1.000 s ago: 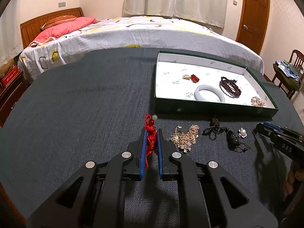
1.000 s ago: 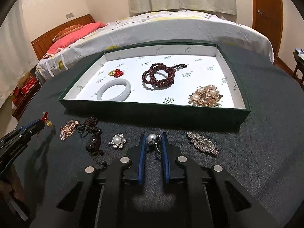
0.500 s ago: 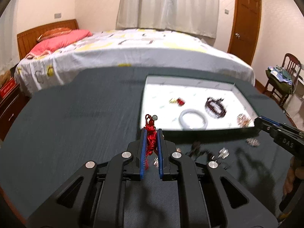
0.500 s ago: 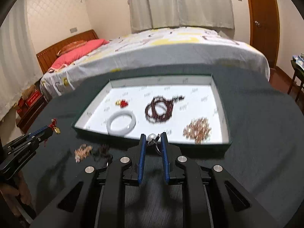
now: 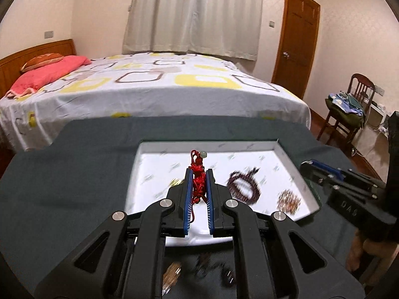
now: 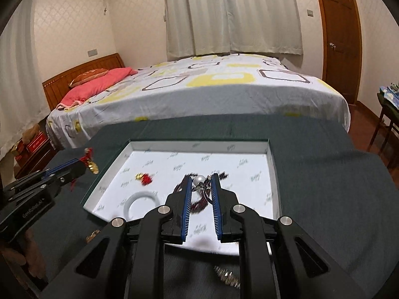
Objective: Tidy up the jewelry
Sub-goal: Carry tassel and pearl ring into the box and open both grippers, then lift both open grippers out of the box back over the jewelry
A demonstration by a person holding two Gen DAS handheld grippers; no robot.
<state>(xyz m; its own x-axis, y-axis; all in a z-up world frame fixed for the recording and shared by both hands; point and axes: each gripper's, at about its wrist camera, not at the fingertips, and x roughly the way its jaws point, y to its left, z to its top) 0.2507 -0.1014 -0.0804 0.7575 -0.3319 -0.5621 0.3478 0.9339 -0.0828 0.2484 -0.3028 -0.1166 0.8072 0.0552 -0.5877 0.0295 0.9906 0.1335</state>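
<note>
Home bedroom, made bed with pink pillow, curtained window, wooden door

I have the left gripper clamped on a red cord ornament above the white-lined tray. In the tray, right of the ornament, lie dark beads and a gold brooch. The right gripper hangs at the tray's right rim.

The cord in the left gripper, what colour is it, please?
Red cord, clearest in the left wrist view.
</note>
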